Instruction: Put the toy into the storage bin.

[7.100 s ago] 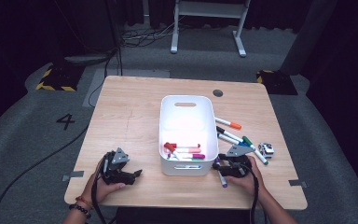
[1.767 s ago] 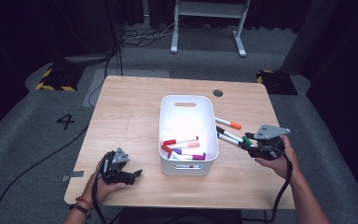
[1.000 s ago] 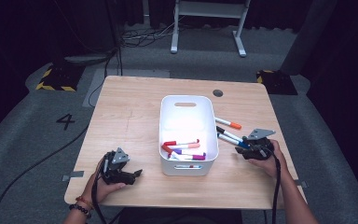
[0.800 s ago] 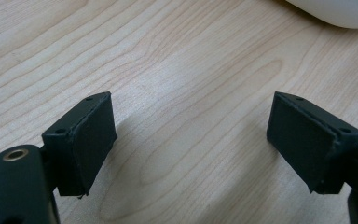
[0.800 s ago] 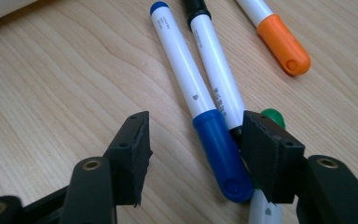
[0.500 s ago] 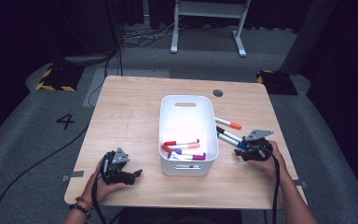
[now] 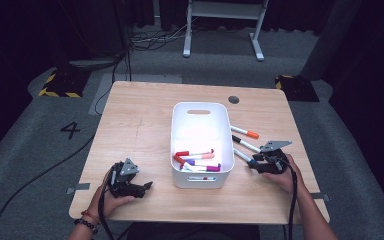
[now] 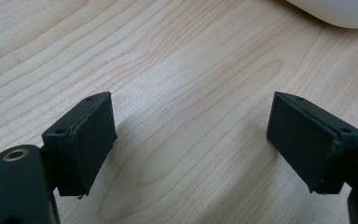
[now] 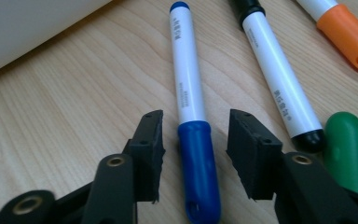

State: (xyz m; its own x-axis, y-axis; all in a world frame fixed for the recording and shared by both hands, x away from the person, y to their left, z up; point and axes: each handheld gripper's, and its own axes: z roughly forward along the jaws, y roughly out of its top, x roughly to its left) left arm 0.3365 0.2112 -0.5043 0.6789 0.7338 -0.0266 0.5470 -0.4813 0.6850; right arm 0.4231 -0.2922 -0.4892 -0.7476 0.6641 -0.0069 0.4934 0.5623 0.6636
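Marker with the blue cap (image 9: 193, 135) lies between the jaws of the right gripper (image 9: 196, 149), long axis running straight away from the gripper toward the white bin (image 9: 32, 28), cap end nearest the tool. Jaws have just been closing and stand narrow around the cap, a small gap still visible on each side, so no pinch yet by the look of it. Marker rests flat on the table (image 7: 140, 125) near its right edge, just right of the bin (image 7: 200, 145), beside a black-capped marker (image 9: 279, 88), an orange-capped one (image 9: 349, 37) and a green cap (image 9: 349, 149). Right hand is plainly the nearer one. Left gripper (image 8: 191, 140) sits wide and empty over bare wood by the table's near-left corner (image 7: 130, 180), well apart from the markers. Next move likely only needs the squeeze finished, no re-aiming.
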